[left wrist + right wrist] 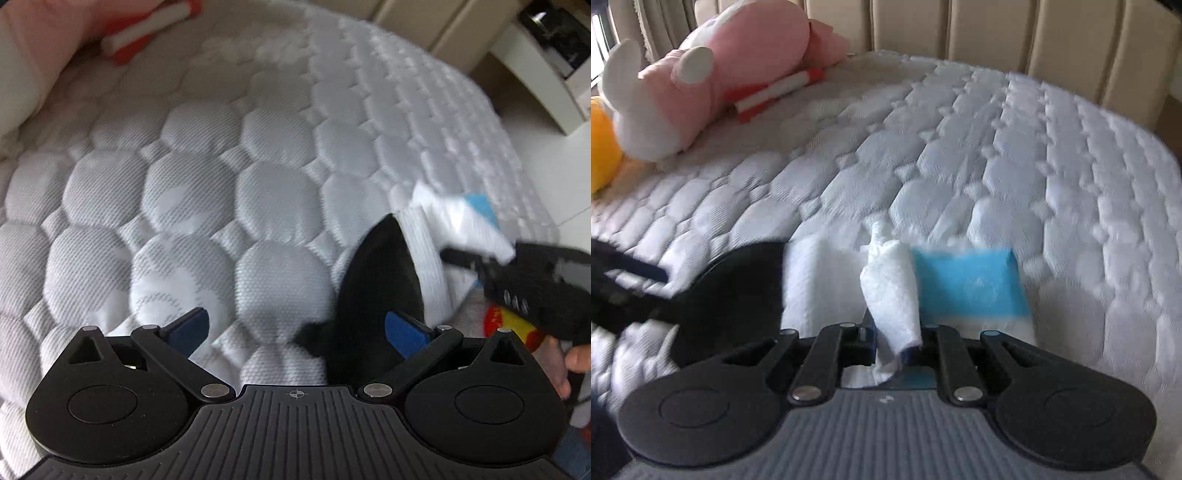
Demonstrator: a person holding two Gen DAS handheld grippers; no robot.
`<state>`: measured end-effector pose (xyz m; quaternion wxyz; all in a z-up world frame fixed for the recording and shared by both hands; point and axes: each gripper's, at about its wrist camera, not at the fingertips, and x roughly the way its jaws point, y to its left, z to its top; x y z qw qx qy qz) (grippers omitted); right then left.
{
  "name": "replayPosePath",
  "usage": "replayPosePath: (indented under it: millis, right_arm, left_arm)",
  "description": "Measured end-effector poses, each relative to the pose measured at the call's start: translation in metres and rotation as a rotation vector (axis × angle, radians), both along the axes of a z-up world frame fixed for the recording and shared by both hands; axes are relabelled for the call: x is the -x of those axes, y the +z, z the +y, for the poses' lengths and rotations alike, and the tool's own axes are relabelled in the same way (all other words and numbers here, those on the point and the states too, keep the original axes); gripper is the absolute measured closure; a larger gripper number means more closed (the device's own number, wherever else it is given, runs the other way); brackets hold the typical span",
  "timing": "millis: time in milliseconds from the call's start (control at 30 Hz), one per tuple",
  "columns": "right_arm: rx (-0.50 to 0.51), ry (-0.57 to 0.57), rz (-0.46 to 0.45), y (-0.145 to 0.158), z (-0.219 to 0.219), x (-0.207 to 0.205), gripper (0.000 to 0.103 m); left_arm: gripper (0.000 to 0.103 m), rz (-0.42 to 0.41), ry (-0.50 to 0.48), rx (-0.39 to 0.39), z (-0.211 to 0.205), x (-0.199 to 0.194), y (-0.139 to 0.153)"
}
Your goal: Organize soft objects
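My left gripper (295, 332) is open low over the quilted white mattress (221, 166). A black soft piece (376, 280) lies against its right blue pad, and white ribbed cloth (428, 258) lies just beyond it. A white tissue pack with a blue label (971, 284) rests on the bed. My right gripper (897, 341) is shut on a white tissue (892, 288) sticking up from that pack. From the left wrist view, the right gripper (476, 258) is at the pack (465, 218), near the bed's edge. The black piece (738, 288) sits left of the pack.
A pink and white plush (720, 66) lies at the bed's far left, with a red and white striped item (775, 92) under it and a yellow plush (602, 147) beside it. A padded beige headboard (997, 37) stands behind. A red and yellow object (513, 325) sits below the bed edge.
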<state>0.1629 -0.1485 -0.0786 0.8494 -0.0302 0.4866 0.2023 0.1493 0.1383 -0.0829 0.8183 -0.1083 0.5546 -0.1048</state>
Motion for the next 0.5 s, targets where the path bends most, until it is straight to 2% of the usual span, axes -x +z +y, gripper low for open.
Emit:
replayPosePath:
  millis: [67,167,233,300,400,500]
  right_arm:
    - [-0.057,0.035,0.059,-0.003,0.003,0.016,0.089]
    - [-0.113,0.113,0.100,-0.008,0.017,0.038,0.089]
    - [-0.122,0.173,0.082,-0.008,0.032,0.047,0.089]
    - [-0.131,0.225,0.057,-0.006,0.046,0.054,0.089]
    - [-0.128,0.258,0.001,0.005,0.055,0.059,0.089]
    - [-0.053,0.221,-0.025,0.003,0.052,0.054,0.088]
  left_arm:
    - [0.000,-0.017,-0.009,-0.006,-0.005,0.002,-0.001]
    - [0.000,-0.009,-0.008,-0.072,-0.009,0.003,-0.006]
    - [0.000,-0.023,0.019,-0.119,-0.006,0.005,-0.004]
    - [0.000,-0.040,0.078,-0.132,0.003,0.007,0.001]
    - [0.000,-0.063,0.246,-0.057,0.034,0.012,0.011]
    - [0.000,-0.002,0.307,0.059,0.054,0.011,0.002]
